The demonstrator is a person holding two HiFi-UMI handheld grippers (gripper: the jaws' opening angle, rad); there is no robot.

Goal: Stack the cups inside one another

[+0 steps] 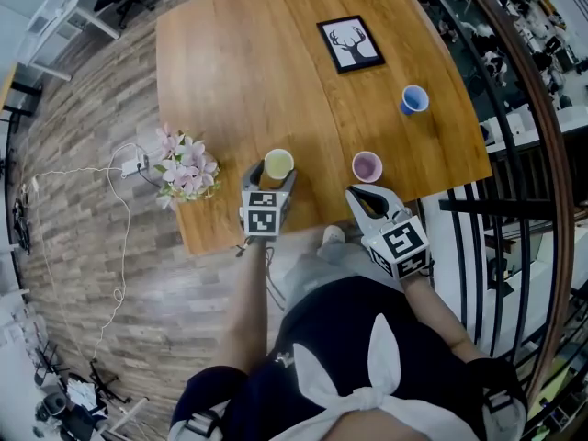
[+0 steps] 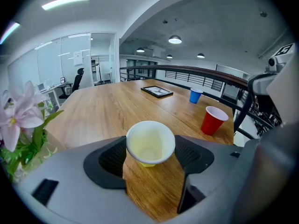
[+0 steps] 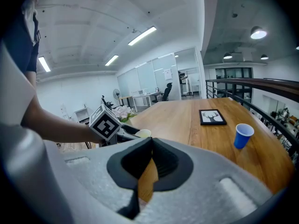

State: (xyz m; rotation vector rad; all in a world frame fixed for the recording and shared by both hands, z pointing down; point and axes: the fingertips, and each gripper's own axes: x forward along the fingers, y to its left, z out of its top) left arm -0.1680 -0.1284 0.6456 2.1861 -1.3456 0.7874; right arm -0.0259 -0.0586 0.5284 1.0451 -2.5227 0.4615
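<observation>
A yellow cup (image 1: 278, 163) stands upright on the wooden table (image 1: 276, 72) near its front edge. My left gripper (image 1: 273, 180) holds it, with a jaw pressed against each side of the cup (image 2: 150, 146). To its right is a red cup (image 1: 367, 166), also upright (image 2: 215, 120). My right gripper (image 1: 362, 195) sits just in front of the red cup, shut and empty, its pads meeting (image 3: 150, 141). A blue cup (image 1: 413, 98) stands farther back on the right (image 3: 243, 135).
A framed deer picture (image 1: 350, 43) lies at the far middle of the table. Pink flowers (image 1: 186, 173) sit at the table's front left corner. A black railing (image 1: 496, 200) runs along the right side. The person's legs are below the table's front edge.
</observation>
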